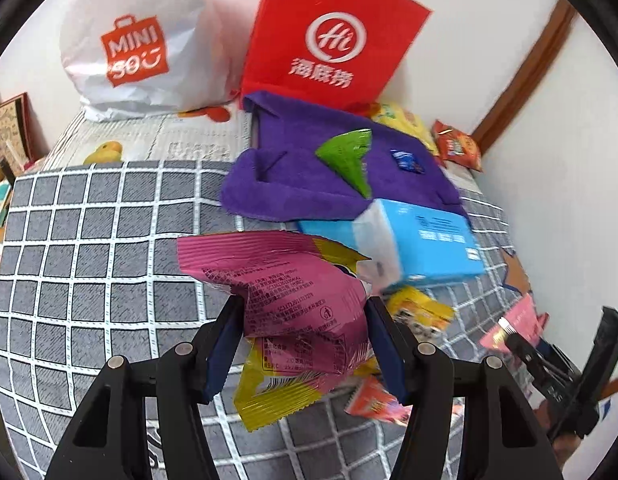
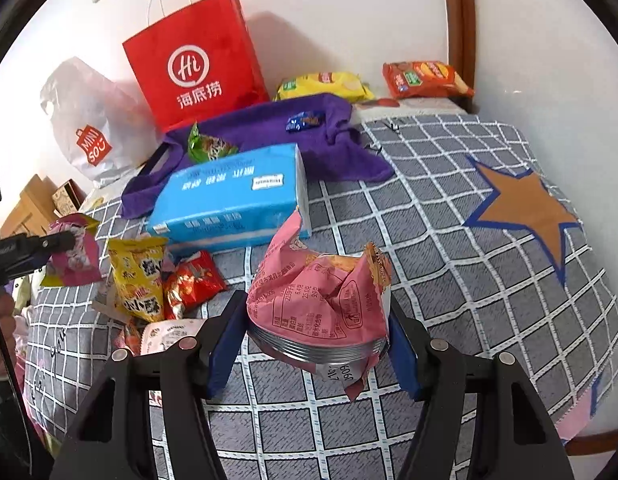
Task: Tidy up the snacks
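Note:
My left gripper (image 1: 305,308) is shut on a magenta and yellow snack packet (image 1: 293,280), held a little above the checked bedcover (image 1: 89,260). My right gripper (image 2: 315,304) is shut on a crumpled pink snack packet (image 2: 321,292) with a silver crimped end. In the right wrist view the left gripper (image 2: 49,244) shows at the left edge with its magenta packet (image 2: 75,260). A yellow packet (image 2: 141,276) and a red packet (image 2: 193,284) lie on the cover between the two grippers. A green packet (image 2: 209,146) and a small blue packet (image 2: 305,120) rest on a purple cloth (image 2: 261,128).
A blue tissue pack (image 2: 237,196) lies in front of the purple cloth. A red paper bag (image 2: 197,64) and a white plastic bag (image 2: 89,120) stand against the wall. A yellow chips bag (image 2: 325,84) and an orange packet (image 2: 425,78) lie at the back right.

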Tool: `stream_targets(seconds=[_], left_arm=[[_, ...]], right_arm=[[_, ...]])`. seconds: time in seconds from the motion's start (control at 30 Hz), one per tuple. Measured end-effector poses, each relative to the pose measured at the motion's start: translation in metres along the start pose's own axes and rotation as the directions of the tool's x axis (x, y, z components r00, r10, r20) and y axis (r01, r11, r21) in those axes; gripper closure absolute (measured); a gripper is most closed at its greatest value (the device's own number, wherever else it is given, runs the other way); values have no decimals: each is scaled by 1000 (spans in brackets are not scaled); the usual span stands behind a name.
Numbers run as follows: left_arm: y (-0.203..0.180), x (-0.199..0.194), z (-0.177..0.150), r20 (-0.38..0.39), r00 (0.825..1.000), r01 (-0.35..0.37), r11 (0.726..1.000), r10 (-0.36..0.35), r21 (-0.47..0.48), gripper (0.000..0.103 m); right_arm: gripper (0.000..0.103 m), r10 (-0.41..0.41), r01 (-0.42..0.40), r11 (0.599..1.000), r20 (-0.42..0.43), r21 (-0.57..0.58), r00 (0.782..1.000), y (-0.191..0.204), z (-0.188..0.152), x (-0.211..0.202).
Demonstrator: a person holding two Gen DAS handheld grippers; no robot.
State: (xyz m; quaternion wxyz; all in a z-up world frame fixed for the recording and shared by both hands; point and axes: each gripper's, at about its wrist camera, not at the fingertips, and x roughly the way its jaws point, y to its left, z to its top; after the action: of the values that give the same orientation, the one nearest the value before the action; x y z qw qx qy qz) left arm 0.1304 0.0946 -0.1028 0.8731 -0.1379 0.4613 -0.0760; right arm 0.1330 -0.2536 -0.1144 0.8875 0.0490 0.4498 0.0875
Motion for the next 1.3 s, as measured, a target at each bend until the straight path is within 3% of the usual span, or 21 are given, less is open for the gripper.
stream_targets(seconds=[0.23, 0.6, 1.3], left_arm=[[-30, -18, 1, 6, 996, 92, 993, -93, 71, 44], [-74, -17, 14, -8, 989, 149, 977, -149, 156, 44], [-90, -9, 82, 47, 991, 116, 974, -128, 192, 44]], right_arm=[[38, -7, 7, 1000, 13, -9, 1000, 5, 11, -7], [39, -43, 45, 998, 50, -38, 998, 14, 47, -18], [39, -65, 73, 994, 97, -83, 993, 35, 120, 3]])
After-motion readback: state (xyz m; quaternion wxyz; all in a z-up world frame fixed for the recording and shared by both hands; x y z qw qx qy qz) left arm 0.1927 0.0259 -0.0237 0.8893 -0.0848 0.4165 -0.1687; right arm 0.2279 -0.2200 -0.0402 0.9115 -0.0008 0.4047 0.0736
